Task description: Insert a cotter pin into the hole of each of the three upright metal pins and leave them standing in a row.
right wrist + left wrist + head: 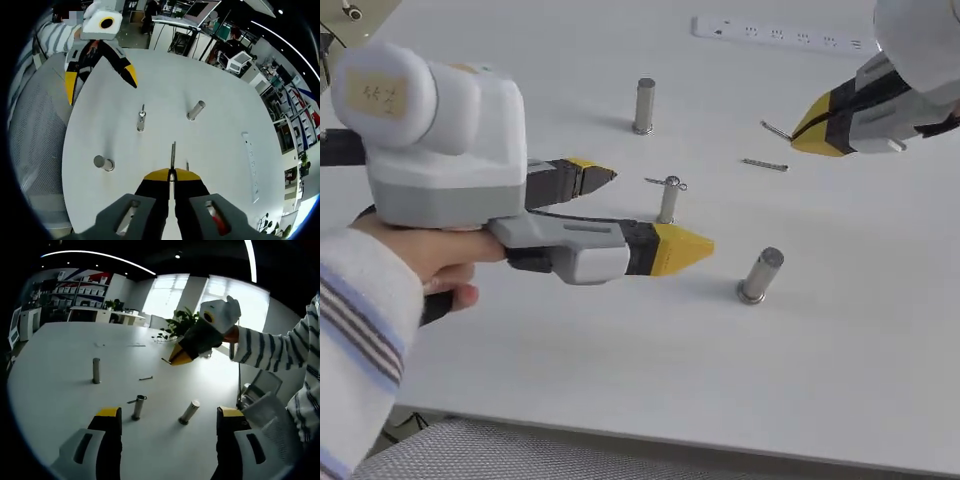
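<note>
Three metal pins stand on the white table (620, 340): a far pin (643, 105), a middle pin (667, 203) with a cotter pin through its top hole, and a near right pin (760, 275). My left gripper (650, 210) is open, its jaws to the left of the middle pin (138, 406) and apart from it. My right gripper (810, 135) is shut on a cotter pin (173, 152), held in the air above the table at the right. A loose cotter pin (765, 165) lies on the table beneath it.
A white power strip (785, 35) lies along the far edge of the table. A grey mesh chair back (520, 455) sits below the near edge. Bare tabletop stretches in front of the pins.
</note>
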{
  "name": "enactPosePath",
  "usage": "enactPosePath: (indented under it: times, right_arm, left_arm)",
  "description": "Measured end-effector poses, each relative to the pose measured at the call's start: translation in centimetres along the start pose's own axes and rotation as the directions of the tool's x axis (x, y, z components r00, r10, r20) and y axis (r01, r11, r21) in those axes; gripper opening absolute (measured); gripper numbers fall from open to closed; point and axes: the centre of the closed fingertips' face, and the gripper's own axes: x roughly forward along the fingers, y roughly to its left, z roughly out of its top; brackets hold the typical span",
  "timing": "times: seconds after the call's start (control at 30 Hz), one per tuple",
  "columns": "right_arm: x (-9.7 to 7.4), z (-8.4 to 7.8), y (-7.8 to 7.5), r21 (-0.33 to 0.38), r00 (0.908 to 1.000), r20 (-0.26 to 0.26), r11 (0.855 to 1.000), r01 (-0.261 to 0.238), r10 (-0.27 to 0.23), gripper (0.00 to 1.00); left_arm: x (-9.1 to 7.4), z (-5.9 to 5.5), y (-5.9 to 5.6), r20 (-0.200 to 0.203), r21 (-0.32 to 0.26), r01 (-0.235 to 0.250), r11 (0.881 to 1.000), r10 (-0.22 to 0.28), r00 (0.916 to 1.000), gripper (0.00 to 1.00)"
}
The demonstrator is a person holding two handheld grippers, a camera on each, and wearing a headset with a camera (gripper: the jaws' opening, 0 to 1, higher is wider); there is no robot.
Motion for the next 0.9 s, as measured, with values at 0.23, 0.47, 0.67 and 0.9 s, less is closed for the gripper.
enactPosePath:
  times: [0.23,0.47,0.67,0.9]
  right_arm:
    - [-0.6,0.7,1.8,-0.032,0.9998,0.018,0.999,0.008,-0.007,0.0]
    - [-1.0,1.2,3.2,-0.072,0.9997,0.021,0.997,0.015,-0.014,0.0]
    - [-1.1,1.9,3.8,-0.091,0.9992,0.033,0.996,0.024,-0.021,0.0]
    - [-1.1,2.7,4.1,-0.106,0.9977,0.065,0.994,0.026,-0.019,0.0]
  left_arm:
    - [1.2,0.7,-0.5,0.011,-0.036,0.038,0.999,-0.037,0.9992,0.68]
    - [2.2,1.8,-0.9,0.044,-0.073,0.063,0.995,-0.06,0.9972,0.57]
    - [3.0,2.4,-2.0,0.067,-0.146,0.127,0.981,-0.118,0.9908,0.45]
    - [4.0,3.0,-2.2,0.092,-0.249,0.161,0.955,-0.142,0.9856,0.34]
